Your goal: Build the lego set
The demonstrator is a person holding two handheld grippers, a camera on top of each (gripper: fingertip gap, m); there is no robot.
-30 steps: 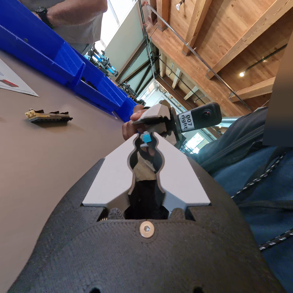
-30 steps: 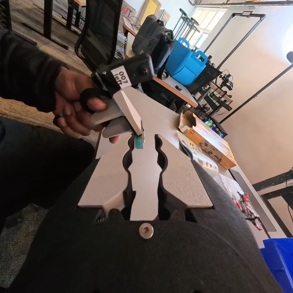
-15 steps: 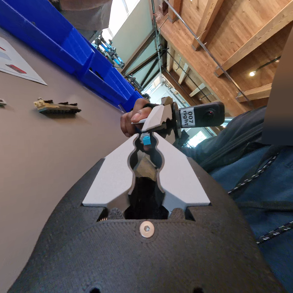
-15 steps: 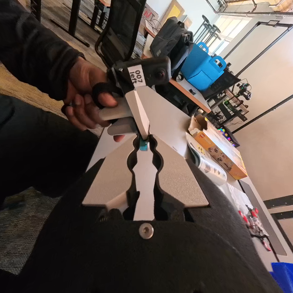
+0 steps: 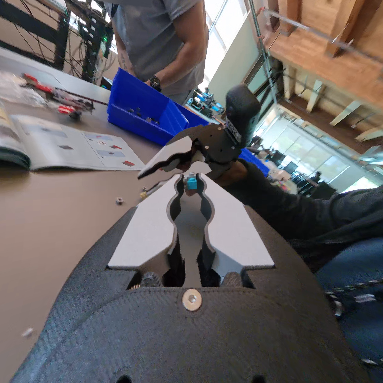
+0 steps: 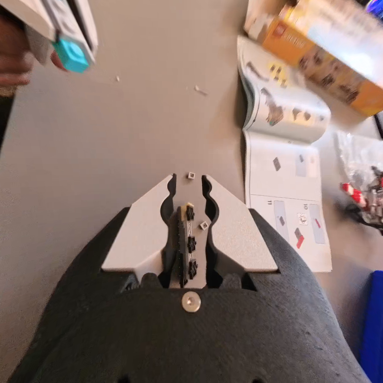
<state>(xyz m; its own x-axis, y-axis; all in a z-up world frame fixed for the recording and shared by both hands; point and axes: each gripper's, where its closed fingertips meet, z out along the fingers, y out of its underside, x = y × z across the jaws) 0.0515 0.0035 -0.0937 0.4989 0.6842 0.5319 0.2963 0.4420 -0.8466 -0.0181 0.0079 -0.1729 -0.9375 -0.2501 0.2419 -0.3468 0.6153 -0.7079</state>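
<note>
My left gripper (image 5: 190,176) is shut on a small teal brick (image 5: 191,184) with a grey piece on it, held above the table. In the right wrist view the left gripper (image 6: 68,41) and the teal brick (image 6: 72,58) show at the upper left. My right gripper (image 6: 188,176) is open and empty, pointing down at the table. A long dark assembly with a tan end (image 6: 186,238) lies on the table between its fingers. The right gripper (image 5: 145,174) also shows in the left wrist view, just beyond the teal brick.
An open instruction booklet (image 6: 290,186) and an orange box (image 6: 310,51) lie to the right. A plastic bag of red and dark parts (image 6: 362,196) is beyond them. Small grey pieces (image 6: 191,175) dot the table. Blue bins (image 5: 141,112) stand at the back, with a person (image 5: 157,41) behind them. Some 11 cm of space lies between my two pairs of fingers.
The right gripper has left the teal brick, opened and swung down over the dark assembly. The left gripper has turned toward the table, still holding the brick.
</note>
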